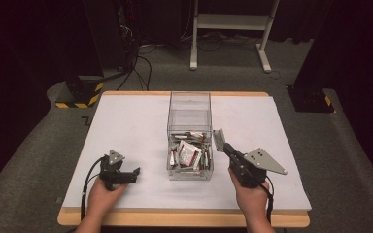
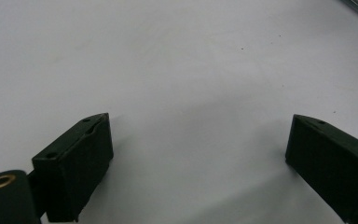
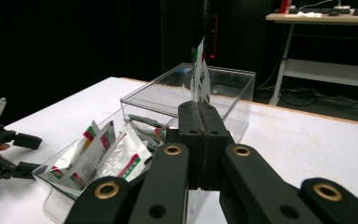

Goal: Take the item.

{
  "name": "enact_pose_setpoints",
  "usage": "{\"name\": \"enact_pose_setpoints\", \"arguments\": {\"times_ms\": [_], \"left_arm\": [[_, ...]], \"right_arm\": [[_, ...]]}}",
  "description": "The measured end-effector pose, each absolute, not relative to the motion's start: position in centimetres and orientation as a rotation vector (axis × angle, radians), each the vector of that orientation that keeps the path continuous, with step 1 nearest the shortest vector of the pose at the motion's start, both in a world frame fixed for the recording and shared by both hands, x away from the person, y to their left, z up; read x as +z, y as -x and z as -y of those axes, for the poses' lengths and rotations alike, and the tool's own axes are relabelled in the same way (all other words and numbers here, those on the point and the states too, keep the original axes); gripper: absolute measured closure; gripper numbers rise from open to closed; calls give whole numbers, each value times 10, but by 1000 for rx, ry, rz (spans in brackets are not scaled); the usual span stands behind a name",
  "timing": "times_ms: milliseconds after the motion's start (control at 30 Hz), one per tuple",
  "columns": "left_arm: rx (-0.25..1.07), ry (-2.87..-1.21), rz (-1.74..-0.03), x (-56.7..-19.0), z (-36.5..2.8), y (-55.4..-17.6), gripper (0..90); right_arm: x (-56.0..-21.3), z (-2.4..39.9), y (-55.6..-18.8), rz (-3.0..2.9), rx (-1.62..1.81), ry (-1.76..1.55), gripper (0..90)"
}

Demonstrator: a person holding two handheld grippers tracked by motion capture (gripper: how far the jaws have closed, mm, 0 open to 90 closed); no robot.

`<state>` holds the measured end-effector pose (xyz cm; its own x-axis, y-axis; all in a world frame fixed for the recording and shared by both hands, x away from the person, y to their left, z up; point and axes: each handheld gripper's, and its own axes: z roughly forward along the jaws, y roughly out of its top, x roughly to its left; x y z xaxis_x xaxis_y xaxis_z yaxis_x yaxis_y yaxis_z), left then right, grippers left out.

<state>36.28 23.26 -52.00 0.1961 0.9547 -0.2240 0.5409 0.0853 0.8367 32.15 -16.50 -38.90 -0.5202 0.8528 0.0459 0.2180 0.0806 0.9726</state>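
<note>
A clear plastic box (image 1: 190, 104) stands in the middle of the white table (image 1: 126, 126), with several red, green and white sachets (image 1: 188, 154) piled in its near end. My right gripper (image 1: 219, 141) hovers just right of the box, shut on one sachet (image 3: 200, 77) that sticks upright from its jaws. The box (image 3: 228, 84) and the sachets (image 3: 116, 156) lie behind and left of those jaws. My left gripper (image 1: 137, 174) rests on the table near the front left, open, its fingers (image 2: 74, 163) wide apart over bare white surface.
The table's wooden front edge (image 1: 184, 218) runs along the bottom. Beyond the table lie grey carpet, a white desk frame (image 1: 233, 29), cables and a black-and-yellow base (image 1: 80, 94). My left gripper (image 3: 9, 154) sits left of the box.
</note>
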Motion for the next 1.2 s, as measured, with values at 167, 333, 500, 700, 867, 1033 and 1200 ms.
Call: {"name": "enact_pose_setpoints", "arguments": {"times_ms": [167, 333, 500, 700, 867, 1033, 1200], "left_arm": [[581, -1574, -1463, -520, -233, -363, 76], [580, -1573, -1462, -520, -232, -363, 76], [581, -1574, -1462, -520, -233, -363, 76], [580, -1573, -1463, -520, -233, -363, 76], [580, -1574, -1462, -520, -233, -363, 76], [580, -1573, -1463, -520, -232, -363, 76], [580, -1574, -1462, -520, -233, -363, 76]], "right_arm": [[-391, 170, -324, -1798, 1453, -1069, 900], [-393, 174, -327, -1788, 1436, -1083, 900], [-395, 177, -329, -1783, 1424, -1094, 900], [-397, 183, -332, -1774, 1407, -1113, 900], [-400, 187, -335, -1769, 1398, -1128, 900], [-403, 190, -338, -1767, 1385, -1141, 900], [-407, 193, -341, -1763, 1368, -1158, 900]]}}
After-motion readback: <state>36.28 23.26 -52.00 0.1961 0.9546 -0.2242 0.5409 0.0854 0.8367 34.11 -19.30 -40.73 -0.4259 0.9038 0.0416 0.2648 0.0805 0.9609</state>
